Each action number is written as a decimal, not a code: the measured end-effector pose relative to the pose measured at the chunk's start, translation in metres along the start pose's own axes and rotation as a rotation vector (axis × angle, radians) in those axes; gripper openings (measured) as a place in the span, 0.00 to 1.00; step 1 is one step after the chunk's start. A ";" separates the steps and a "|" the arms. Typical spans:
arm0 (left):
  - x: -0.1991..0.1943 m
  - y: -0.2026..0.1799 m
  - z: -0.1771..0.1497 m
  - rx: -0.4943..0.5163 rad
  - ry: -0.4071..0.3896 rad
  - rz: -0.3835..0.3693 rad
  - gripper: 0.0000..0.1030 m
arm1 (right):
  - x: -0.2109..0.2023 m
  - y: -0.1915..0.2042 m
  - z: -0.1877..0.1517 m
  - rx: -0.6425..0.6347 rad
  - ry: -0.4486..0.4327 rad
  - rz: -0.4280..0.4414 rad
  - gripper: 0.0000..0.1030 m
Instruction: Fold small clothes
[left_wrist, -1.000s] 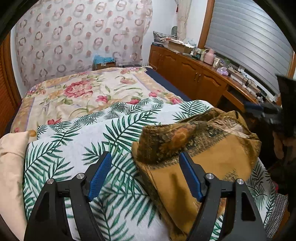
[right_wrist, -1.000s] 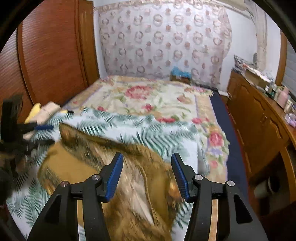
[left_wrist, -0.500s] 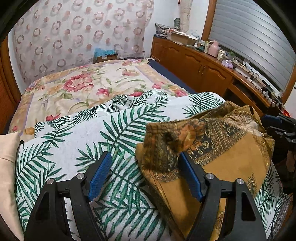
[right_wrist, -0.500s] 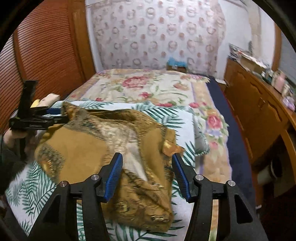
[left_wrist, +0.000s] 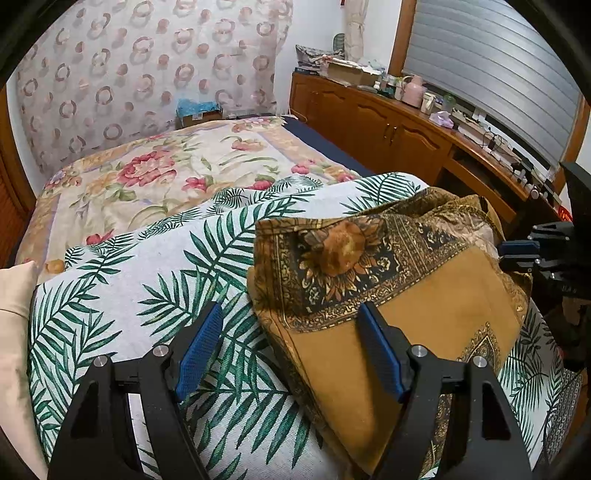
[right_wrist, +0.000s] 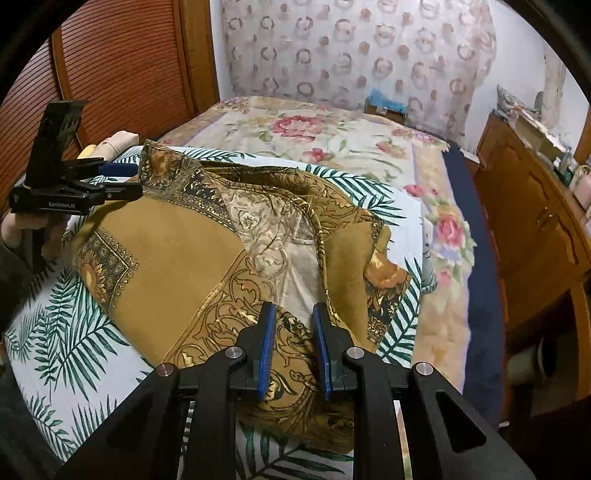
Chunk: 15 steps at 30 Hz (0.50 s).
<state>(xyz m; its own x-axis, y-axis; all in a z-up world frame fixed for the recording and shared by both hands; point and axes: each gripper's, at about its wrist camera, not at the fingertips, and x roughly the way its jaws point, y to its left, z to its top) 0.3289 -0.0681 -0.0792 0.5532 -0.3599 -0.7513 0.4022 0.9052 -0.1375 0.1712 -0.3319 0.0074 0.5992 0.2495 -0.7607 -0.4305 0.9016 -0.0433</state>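
A mustard-gold patterned cloth (left_wrist: 424, 306) with dark floral borders lies crumpled on a palm-leaf sheet (left_wrist: 147, 280) on the bed. It also shows in the right wrist view (right_wrist: 192, 258). My left gripper (left_wrist: 291, 347) is open, its fingers wide apart over the cloth's left edge; it also appears in the right wrist view (right_wrist: 122, 181) at the cloth's far corner. My right gripper (right_wrist: 291, 328) has its jaws narrowed over a fold of the cloth at its near edge, with a small gap between the pads; it also shows in the left wrist view (left_wrist: 517, 254).
A floral bedspread (left_wrist: 155, 177) covers the bed beyond. A beige pillow (left_wrist: 11, 302) lies at the left. A wooden cabinet (left_wrist: 388, 125) with clutter on top runs along the right wall. A wooden slatted door (right_wrist: 122, 74) stands at the left.
My right gripper has dropped lower onto the cloth and its jaws have narrowed from wide open. The cloth has spread flatter. My left gripper has stayed open at the far corner.
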 end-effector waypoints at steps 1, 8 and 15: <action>0.001 -0.001 0.000 0.001 0.001 0.000 0.74 | 0.001 -0.002 0.001 -0.008 0.006 0.003 0.20; 0.004 -0.001 -0.001 0.005 0.006 0.003 0.74 | -0.001 -0.001 0.008 -0.023 -0.011 0.027 0.01; 0.005 0.001 -0.001 0.009 0.007 0.009 0.74 | -0.030 -0.041 0.007 0.195 -0.221 -0.114 0.01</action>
<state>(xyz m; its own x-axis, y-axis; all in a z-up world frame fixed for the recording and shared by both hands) 0.3311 -0.0687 -0.0839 0.5518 -0.3506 -0.7567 0.4037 0.9062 -0.1255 0.1756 -0.3740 0.0367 0.7775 0.1941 -0.5981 -0.2269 0.9737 0.0211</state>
